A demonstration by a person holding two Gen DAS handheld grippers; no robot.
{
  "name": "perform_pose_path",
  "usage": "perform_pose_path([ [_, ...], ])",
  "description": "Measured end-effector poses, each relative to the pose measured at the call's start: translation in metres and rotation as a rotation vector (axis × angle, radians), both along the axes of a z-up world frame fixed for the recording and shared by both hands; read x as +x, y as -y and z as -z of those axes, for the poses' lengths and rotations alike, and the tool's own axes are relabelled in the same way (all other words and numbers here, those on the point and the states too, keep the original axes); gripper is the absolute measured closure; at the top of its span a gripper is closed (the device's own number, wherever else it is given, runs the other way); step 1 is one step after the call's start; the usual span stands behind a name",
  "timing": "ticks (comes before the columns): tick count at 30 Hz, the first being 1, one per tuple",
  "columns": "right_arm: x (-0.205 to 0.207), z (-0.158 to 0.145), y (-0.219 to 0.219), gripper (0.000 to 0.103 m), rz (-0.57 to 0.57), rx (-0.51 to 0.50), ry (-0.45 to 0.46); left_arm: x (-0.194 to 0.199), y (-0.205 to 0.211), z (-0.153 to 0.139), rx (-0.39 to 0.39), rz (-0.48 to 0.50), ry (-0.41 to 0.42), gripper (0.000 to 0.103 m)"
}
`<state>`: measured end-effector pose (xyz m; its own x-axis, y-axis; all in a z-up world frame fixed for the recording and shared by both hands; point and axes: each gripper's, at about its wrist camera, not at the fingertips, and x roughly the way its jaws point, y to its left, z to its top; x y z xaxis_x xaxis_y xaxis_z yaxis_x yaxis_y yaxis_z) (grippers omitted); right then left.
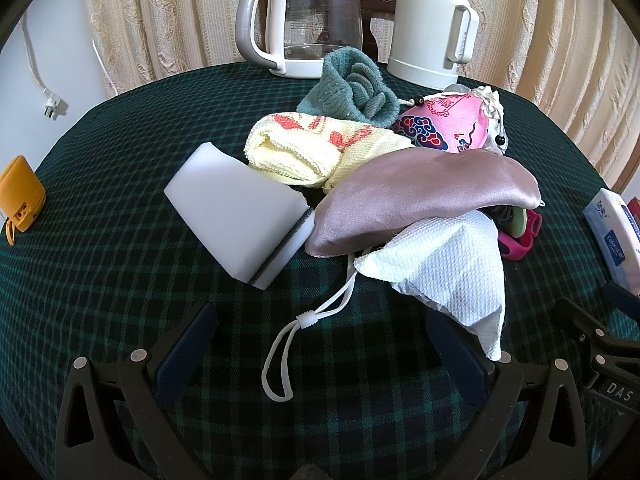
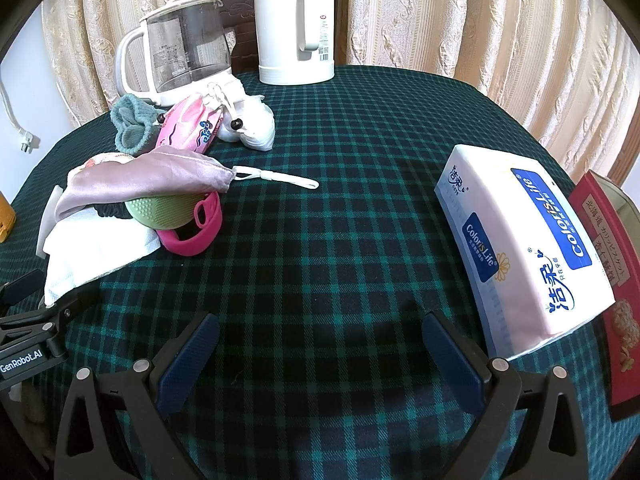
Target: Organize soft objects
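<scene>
while the left wrist view looks over the green plaid tablecloth (image 1: 100, 264), the left gripper (image 1: 320, 344) is spread wide, grasping nothing; a white elastic cord (image 1: 296, 328) lies between its fingers, contact unclear. ahead sits the pile: white sponge (image 1: 236, 208), yellow towel (image 1: 316, 148), satin eye mask (image 1: 424, 196), white paper towel (image 1: 448, 264).

right wrist view: right gripper (image 2: 320, 348) equally wide, empty, over bare cloth. pile well to its left; tissue pack (image 2: 520, 248) near its right finger.
</scene>
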<state>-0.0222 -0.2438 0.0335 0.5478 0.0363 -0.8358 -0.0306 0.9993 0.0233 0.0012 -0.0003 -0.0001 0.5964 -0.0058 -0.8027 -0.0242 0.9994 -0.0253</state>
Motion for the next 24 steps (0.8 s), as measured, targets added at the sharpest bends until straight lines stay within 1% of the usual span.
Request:
perform_pose_path([
  [24, -0.0007, -0.0003, -0.0006, 0.0, 0.007, 0.001, -0.002, -0.0019, -0.0009, -0.0006, -0.001, 0.0, 0.0, 0.0],
])
